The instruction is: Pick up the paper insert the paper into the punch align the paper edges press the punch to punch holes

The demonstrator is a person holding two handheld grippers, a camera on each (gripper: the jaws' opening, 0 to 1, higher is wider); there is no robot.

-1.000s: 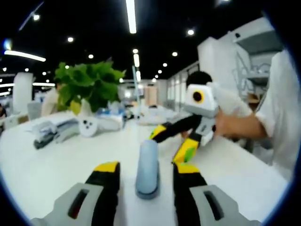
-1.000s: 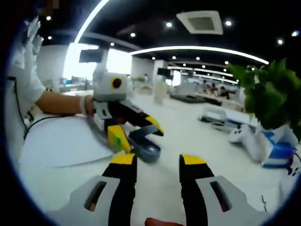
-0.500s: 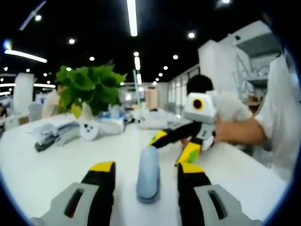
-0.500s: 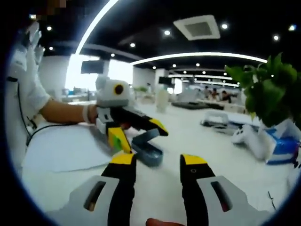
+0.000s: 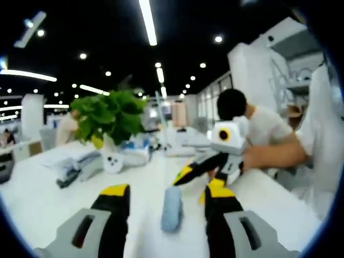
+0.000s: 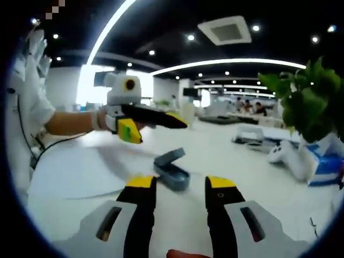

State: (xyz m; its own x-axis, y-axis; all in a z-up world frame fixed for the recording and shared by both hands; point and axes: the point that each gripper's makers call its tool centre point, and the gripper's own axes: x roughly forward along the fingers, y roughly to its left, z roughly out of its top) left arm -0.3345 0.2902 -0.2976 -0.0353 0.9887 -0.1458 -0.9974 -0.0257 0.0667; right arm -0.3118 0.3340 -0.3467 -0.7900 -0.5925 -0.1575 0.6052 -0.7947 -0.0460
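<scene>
Showing the blue hole punch (image 6: 171,171) on the white table (image 6: 80,161), just ahead of the right gripper (image 6: 181,185), parted and empty; left gripper (image 5: 166,193) likewise open, empty, behind the punch; paper indistinguishable.

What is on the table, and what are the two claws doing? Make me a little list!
table: white
punch: blue-grey, lying on the table, top tilted up
paper: white sheet, flat on the table, in neither claw
left claw: open, empty, held in the air above the table
right claw: open, empty
plant: green leaves, at the table's far side
</scene>
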